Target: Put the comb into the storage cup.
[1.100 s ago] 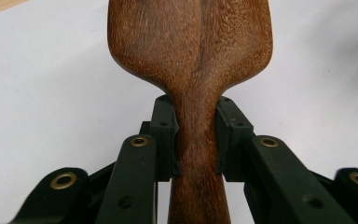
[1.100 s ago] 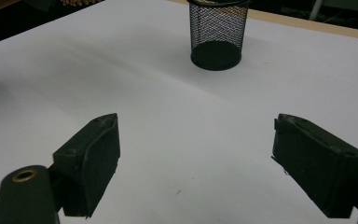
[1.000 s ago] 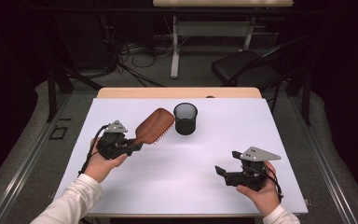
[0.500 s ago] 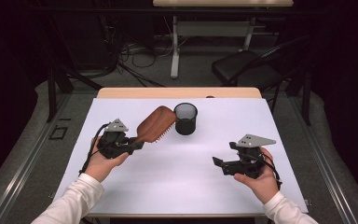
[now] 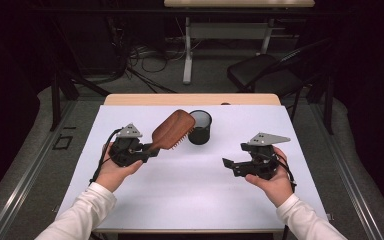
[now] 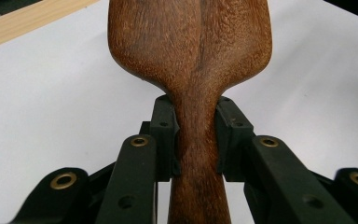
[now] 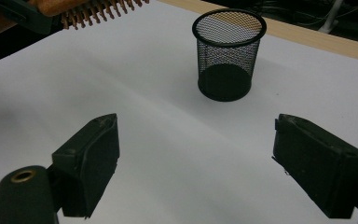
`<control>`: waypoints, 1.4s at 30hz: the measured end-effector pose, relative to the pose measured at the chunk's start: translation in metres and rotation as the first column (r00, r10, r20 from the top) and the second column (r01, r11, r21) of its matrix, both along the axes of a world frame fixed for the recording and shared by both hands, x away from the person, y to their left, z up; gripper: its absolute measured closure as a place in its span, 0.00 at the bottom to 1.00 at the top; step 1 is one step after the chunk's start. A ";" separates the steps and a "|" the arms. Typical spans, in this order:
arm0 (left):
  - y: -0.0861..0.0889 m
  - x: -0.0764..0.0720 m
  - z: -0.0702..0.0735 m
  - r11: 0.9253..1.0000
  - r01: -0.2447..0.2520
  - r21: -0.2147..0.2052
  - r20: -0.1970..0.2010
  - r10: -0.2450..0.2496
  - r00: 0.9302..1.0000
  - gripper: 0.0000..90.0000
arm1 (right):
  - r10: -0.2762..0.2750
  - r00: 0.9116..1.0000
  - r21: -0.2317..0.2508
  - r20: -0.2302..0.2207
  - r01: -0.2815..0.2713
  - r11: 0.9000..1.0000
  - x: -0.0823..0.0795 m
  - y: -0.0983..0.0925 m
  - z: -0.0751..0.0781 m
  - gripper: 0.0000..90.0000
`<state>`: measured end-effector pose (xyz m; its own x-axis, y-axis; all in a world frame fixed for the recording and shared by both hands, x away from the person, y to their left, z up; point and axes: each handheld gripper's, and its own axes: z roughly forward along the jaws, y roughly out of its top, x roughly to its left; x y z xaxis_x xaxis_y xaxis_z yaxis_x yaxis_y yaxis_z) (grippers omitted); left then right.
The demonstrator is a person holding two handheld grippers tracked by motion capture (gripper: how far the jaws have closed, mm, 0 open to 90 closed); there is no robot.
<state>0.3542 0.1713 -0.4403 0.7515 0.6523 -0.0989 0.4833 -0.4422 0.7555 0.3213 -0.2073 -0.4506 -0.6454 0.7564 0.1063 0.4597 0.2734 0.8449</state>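
High view first: my left gripper (image 5: 142, 150) has its jaws pinched on the narrow neck of the wooden hairbrush (image 5: 172, 129), which I hold clear of the white counter (image 5: 190, 195), its head angled up and toward the black mesh cup (image 5: 200, 127), bristles facing down. The brush head hangs just beside the cup's rim, not yet over the opening. In the left gripper view the two black pads sit tight against either side of the handle (image 6: 196, 154), right where it widens into the paddle.

My right gripper (image 5: 237, 165) is off to the other side, well apart from the cup, with its jaws spread wide and nothing between them; the right gripper view looks straight past them at the mesh cup (image 7: 228, 53) standing upright on the counter, the brush's bristles (image 7: 100, 11) at the top left.

I judge the step in hand to be carrying the brush to the cup, probably to stand it inside. The next move calls for tipping the brush more upright and centring one end over the opening, and the cup looks light enough to tip if nudged. My right gripper could steady it.

Both forearms reach in from the near edge, hands cupped under the gripper bodies, left wrist cocked upward, right held roughly level and pointing inward.
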 end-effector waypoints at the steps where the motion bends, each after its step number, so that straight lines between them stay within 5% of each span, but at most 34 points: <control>1: -0.002 0.000 0.000 1.000 0.002 -0.001 -0.001 -0.002 1.000 0.80 | 0.005 1.000 -0.003 0.001 -0.005 1.000 0.001 0.002 0.000 0.16; 13: -0.019 0.007 0.006 1.000 0.013 -0.019 0.017 -0.013 1.000 0.80 | 0.026 0.998 0.019 -0.053 -0.025 1.000 0.018 0.015 0.010 0.16; 32: -0.032 0.013 0.010 0.999 0.015 -0.033 0.037 -0.014 0.999 0.80 | -0.025 0.985 0.113 -0.172 0.045 0.993 0.051 0.015 0.020 0.16; 42: -0.035 0.017 0.010 0.999 0.002 -0.053 0.041 0.000 0.999 0.80 | -0.021 0.983 0.176 -0.184 0.053 0.983 0.061 0.021 0.030 0.16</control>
<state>0.3712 0.1367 -0.4302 0.7562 0.6462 -0.1025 0.4509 -0.4012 0.7973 0.3820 -0.1859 -0.4206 -0.5749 0.7373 0.3547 0.6163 0.1050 0.7805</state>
